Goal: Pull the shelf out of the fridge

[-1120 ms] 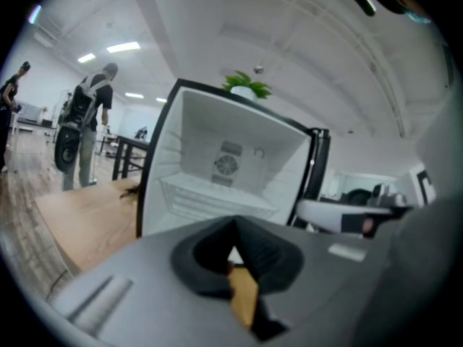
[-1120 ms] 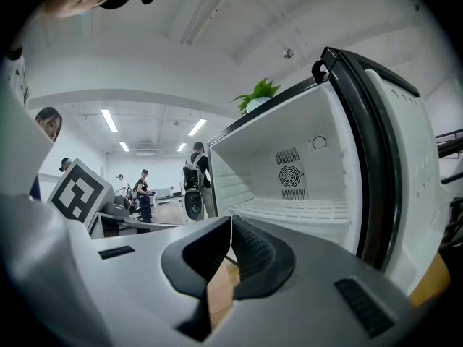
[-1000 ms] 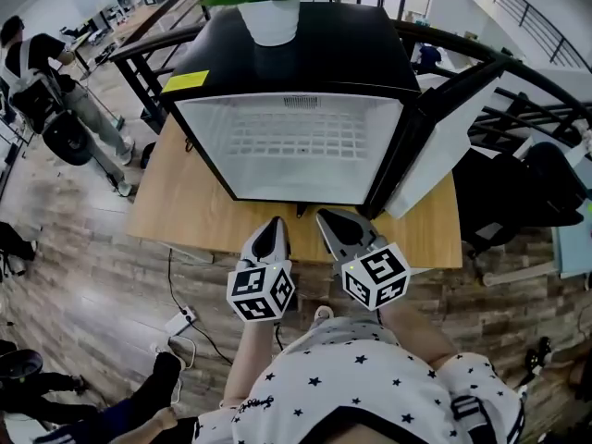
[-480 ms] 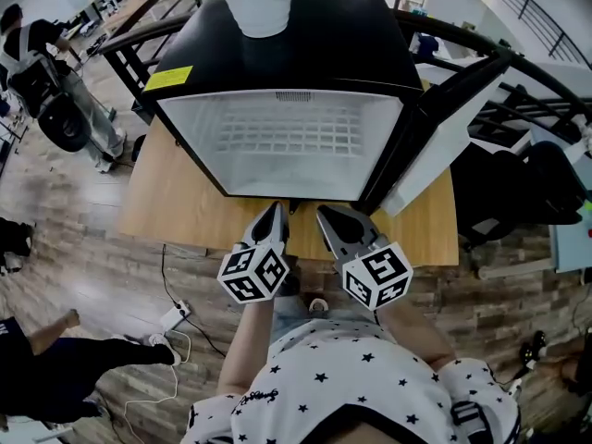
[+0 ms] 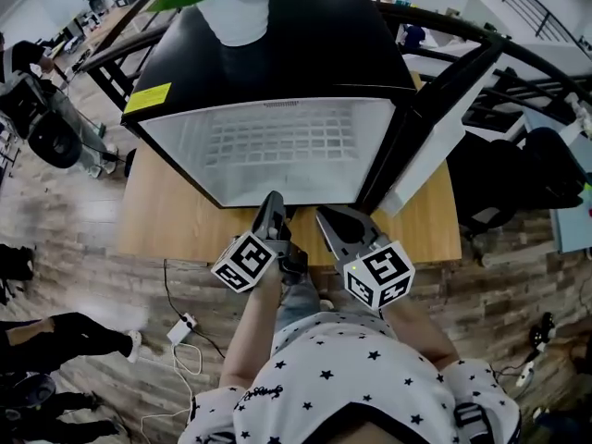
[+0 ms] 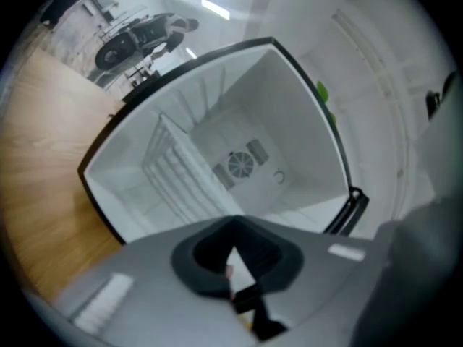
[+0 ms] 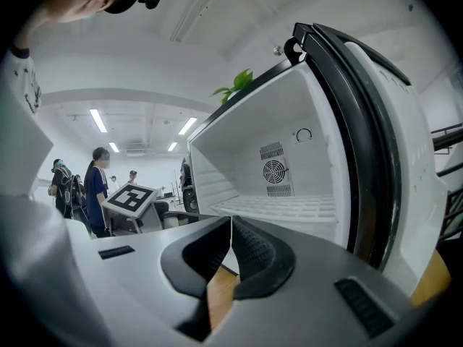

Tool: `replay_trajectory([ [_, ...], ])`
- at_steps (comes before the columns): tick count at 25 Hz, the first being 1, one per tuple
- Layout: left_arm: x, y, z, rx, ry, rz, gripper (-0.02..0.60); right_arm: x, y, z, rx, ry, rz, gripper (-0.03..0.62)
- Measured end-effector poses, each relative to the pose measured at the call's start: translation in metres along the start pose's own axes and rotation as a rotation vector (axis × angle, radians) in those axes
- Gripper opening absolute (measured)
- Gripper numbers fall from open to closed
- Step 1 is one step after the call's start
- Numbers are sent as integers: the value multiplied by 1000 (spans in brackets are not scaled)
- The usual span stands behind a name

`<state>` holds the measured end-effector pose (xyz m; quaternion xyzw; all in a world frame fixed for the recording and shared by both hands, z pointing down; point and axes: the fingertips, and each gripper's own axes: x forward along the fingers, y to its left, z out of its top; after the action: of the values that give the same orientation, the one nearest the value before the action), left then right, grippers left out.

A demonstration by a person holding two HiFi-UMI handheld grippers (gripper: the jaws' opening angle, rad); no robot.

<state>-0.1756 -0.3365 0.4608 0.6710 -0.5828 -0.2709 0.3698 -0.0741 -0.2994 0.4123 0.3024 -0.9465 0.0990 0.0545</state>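
Observation:
The small black fridge (image 5: pixel 277 54) stands open on the wooden table (image 5: pixel 166 220), its door (image 5: pixel 435 128) swung to the right. Inside the white cavity lies a white wire shelf (image 5: pixel 277 141), also in the left gripper view as the shelf (image 6: pixel 177 168) tilted by that gripper's roll, and in the right gripper view as the shelf (image 7: pixel 282 207). My left gripper (image 5: pixel 272 198) is shut and empty, its tip at the fridge's front lower edge. My right gripper (image 5: pixel 323 216) is shut and empty just right of it, a little short of the opening.
A white plant pot (image 5: pixel 239 17) sits on the fridge's top. The open door (image 7: pixel 376 136) bounds the right side. Cables and a power strip (image 5: pixel 180 326) lie on the floor below the table. People move about at the far left.
My left gripper has rolled and moved forward to the fridge's front edge. The right gripper has edged forward only slightly. The fridge fills more of the head view.

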Motion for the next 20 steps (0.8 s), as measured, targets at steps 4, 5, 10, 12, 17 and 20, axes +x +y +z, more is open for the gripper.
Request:
replay_trajectory([
  [4,19,6,0,-91,10,-32,8,9,-6,-2,-2,10,-18,21],
  [5,23,7,0,-109,12,-44,9,10,-7,-3,-1,14,-22,21],
  [10,40,3,7,-191,-17,-123,145,16,-15,-3,-1,19,-44,21],
  [12,48,2,10,-227,-30,-139,185,17,-19,-4,1,23,-53,21],
  [17,68,8,14,-296,-37,-121,193,19,-23,-6,2,31,-64,21],
  [20,76,10,16,-319,-44,-117,192,20,-27,-6,1,31,-67,21],
])
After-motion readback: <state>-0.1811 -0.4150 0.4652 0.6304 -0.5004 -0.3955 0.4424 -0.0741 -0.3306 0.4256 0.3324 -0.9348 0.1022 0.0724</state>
